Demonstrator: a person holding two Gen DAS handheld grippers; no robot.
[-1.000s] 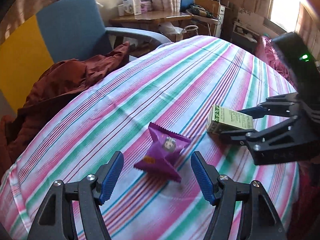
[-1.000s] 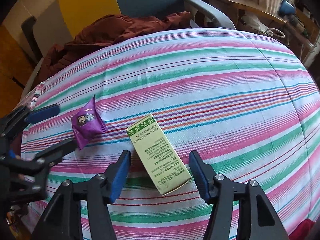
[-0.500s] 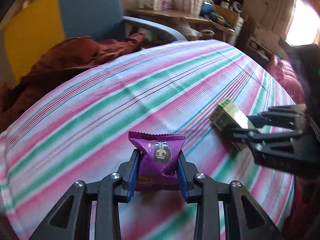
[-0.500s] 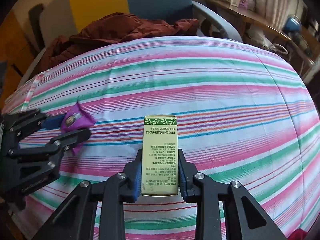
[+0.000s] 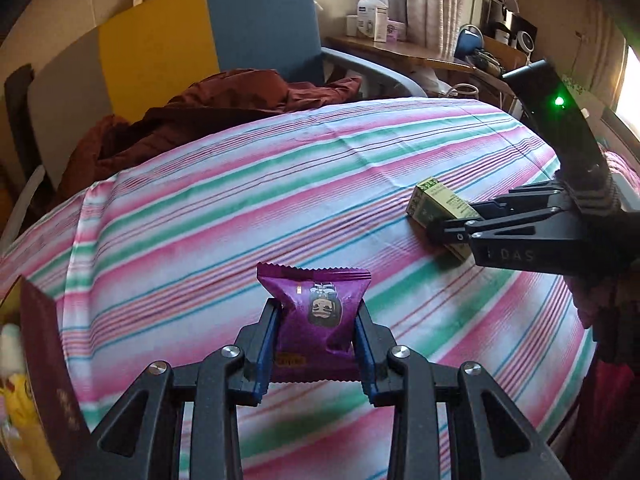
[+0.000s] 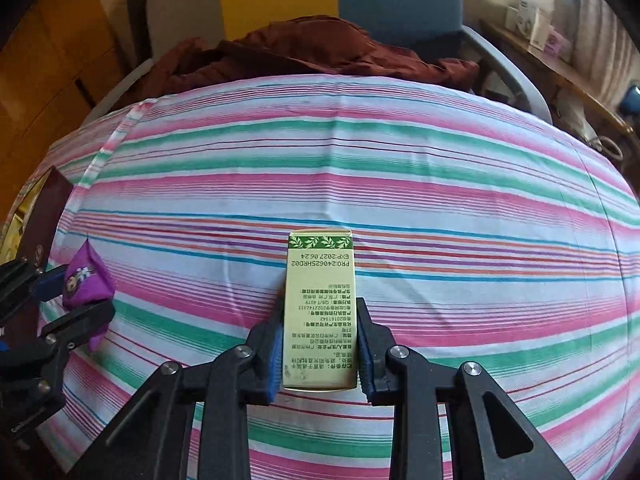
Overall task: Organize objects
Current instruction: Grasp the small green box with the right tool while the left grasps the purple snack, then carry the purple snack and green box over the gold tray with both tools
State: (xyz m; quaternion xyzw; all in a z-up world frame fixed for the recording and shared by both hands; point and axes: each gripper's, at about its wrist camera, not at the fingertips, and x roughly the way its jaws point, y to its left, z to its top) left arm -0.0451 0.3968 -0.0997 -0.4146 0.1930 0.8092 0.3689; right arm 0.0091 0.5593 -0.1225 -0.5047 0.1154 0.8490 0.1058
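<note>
The left gripper [image 5: 316,344] is clamped on the purple snack packet [image 5: 318,320], whose cartoon face only the left wrist view shows. The right gripper [image 6: 319,348] pinches the green box [image 6: 320,300], printed panel readable only in its own view. A second ago both sets of jaws stood apart around these items lying on the striped cloth [image 6: 440,184]; they have just closed.

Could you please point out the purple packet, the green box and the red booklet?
Purple packet [image 5: 316,320], left wrist view, front face.
Green box [image 6: 319,312], right wrist view, printed face.
Red booklet [image 5: 48,360], left wrist view, cover.
</note>
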